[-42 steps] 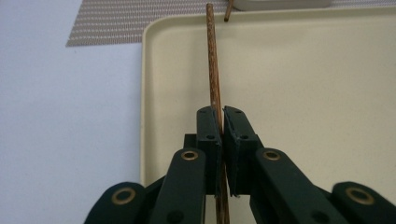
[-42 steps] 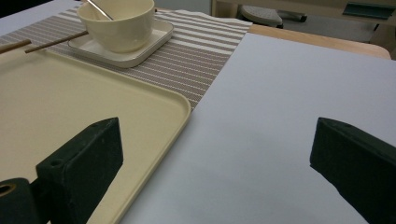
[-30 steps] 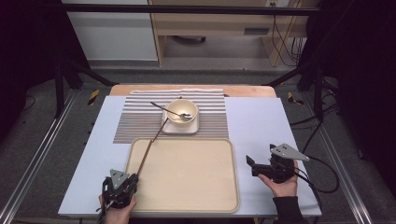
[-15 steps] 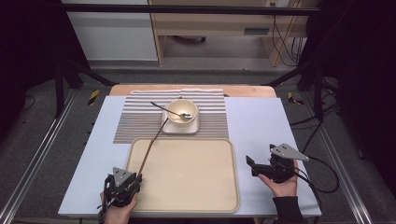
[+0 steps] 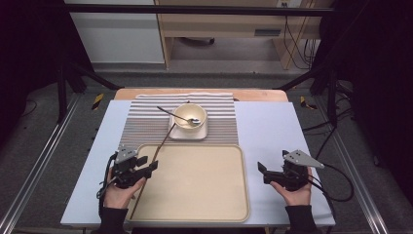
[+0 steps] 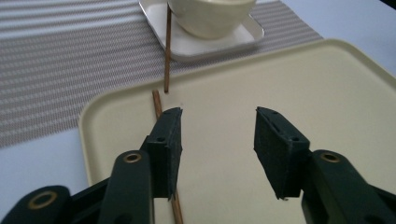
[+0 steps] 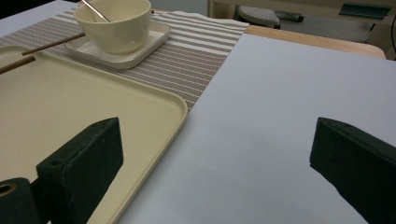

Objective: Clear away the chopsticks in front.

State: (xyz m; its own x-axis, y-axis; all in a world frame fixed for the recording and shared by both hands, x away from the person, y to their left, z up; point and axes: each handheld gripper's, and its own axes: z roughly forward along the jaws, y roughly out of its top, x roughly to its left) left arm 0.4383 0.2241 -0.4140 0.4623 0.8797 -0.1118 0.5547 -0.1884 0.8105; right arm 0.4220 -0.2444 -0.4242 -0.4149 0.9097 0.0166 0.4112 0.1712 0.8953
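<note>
The left gripper (image 5: 146, 168) hovers over the tray's (image 5: 204, 204) left edge, jaws just opening, empty, beside the chopstick (image 6: 157, 100). The right gripper (image 5: 263, 173), right of the tray, gapes empty.

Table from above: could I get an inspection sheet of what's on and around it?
Surface: pale table top, striped mat at the far side.
Job's things: beige tray; one chopstick lies along its left edge, a second chopstick leans on the plate.
Other things: bowl on the plate, spoon in it.
Clutter: nothing seen.
Grippers: left gripper has just been opening, nothing between its jaws; right gripper open, empty.
Cables: one trails from each gripper.
Surroundings: dark frame, wooden desk behind.
</note>
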